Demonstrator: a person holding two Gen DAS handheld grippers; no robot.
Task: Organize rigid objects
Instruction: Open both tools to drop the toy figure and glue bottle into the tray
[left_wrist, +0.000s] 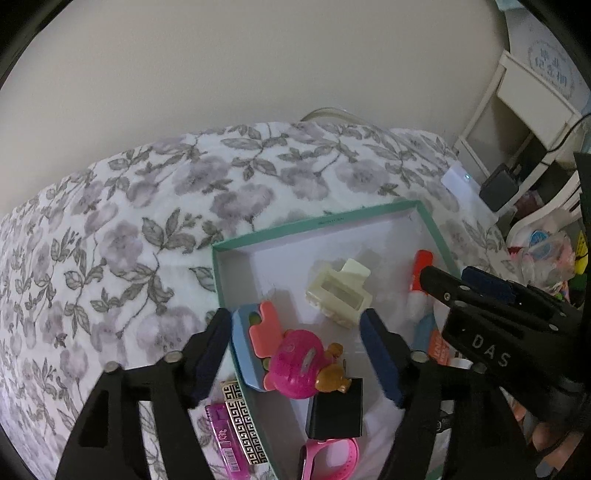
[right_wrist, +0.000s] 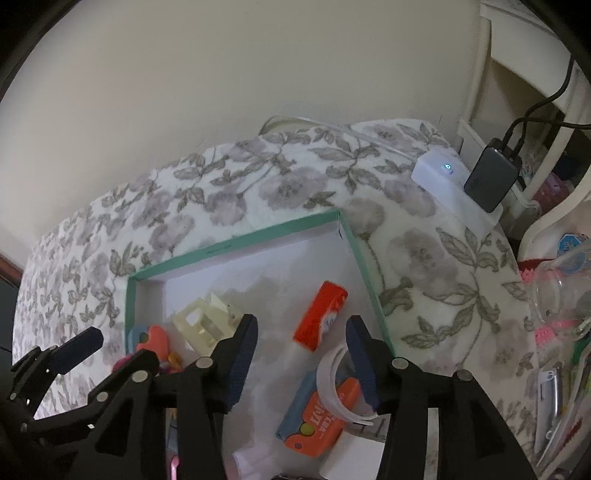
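The left gripper (left_wrist: 295, 354) hangs with jaws released over a round magenta plastic toy (left_wrist: 297, 363). It lies in a teal-rimmed shallow cardboard box (left_wrist: 314, 223). The right gripper (right_wrist: 301, 360), jaws also released, straddles a white plastic ring (right_wrist: 332, 384).

Left gripper (left_wrist: 297, 354) open above teal box (left_wrist: 317, 222); pink toy (left_wrist: 295, 363) between fingers, cream clip (left_wrist: 338, 295) just beyond.

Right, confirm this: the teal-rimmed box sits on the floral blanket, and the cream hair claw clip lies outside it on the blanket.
One thing is wrong: the cream hair claw clip lies inside the teal-rimmed box, on its white floor, not outside on the blanket. The left wrist view shows it plainly, and the right wrist view agrees. The box does sit on the floral blanket.
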